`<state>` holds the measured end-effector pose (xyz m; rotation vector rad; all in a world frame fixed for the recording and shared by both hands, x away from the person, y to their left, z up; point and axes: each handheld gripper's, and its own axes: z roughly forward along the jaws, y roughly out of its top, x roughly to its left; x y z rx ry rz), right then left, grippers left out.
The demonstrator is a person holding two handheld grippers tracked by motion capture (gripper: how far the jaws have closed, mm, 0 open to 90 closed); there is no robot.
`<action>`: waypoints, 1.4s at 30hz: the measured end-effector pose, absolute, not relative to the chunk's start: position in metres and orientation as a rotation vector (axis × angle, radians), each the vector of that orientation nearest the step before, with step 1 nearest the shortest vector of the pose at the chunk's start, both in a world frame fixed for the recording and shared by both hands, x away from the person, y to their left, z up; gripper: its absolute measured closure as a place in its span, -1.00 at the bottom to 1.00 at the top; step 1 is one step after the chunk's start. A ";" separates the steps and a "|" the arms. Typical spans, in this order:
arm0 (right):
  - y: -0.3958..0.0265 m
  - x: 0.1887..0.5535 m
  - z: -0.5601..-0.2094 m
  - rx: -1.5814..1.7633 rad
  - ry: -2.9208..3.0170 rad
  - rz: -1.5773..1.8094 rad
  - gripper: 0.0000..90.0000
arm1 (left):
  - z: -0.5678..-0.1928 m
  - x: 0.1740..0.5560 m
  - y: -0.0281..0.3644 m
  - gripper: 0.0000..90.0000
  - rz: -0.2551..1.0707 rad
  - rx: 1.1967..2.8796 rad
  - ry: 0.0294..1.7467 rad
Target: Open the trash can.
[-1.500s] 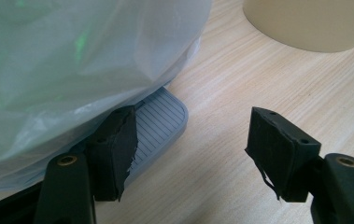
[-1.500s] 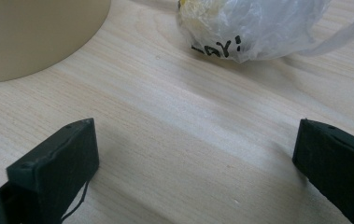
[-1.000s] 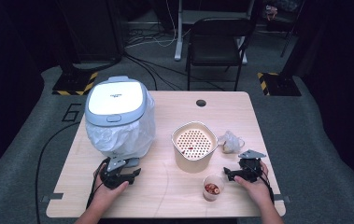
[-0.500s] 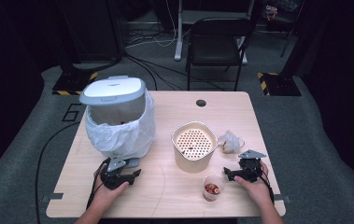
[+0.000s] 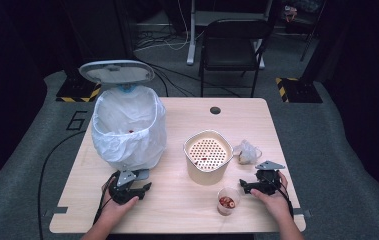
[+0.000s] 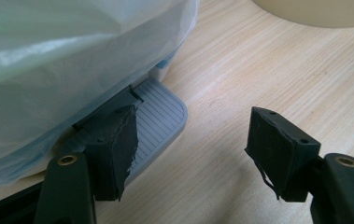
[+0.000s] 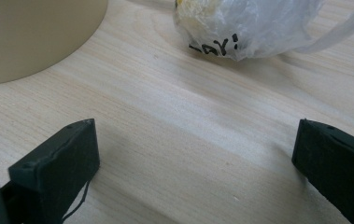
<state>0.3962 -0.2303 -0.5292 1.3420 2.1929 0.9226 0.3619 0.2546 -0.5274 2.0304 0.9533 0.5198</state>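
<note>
— Where was the left gripper (image 5: 144, 187) when you looked?

— I had it low at the foot of the bin (image 5: 128, 131), its jaws wide apart with nothing between them. One jaw sat on the grey pedal (image 6: 158, 122), I thought pressing it, though the close view didn't quite settle that. The lid (image 5: 117, 71) stood up and the white liner (image 6: 58, 70) bulged just above the pedal.

— And the right gripper (image 5: 243, 187)?

— I saw it resting on the table (image 5: 177, 210), jaws spread wide and holding nothing. Ahead of it lay a crumpled bag (image 7: 249, 25), and the cream strainer pot (image 5: 207, 155) was off to one side. A small cup (image 5: 227, 201) stood just beside the gripper.
</note>
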 end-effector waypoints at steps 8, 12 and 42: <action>-0.237 0.393 -0.524 1.419 2.161 0.926 -0.77 | -0.527 0.362 0.255 -0.26 0.514 2.028 0.951; -0.241 0.392 -0.523 1.438 2.149 0.923 -0.75 | -0.526 0.364 0.257 -0.26 0.535 2.053 0.922; -0.237 0.428 -0.463 1.361 2.127 0.926 -0.71 | -0.526 0.364 0.259 -0.26 0.516 2.034 0.927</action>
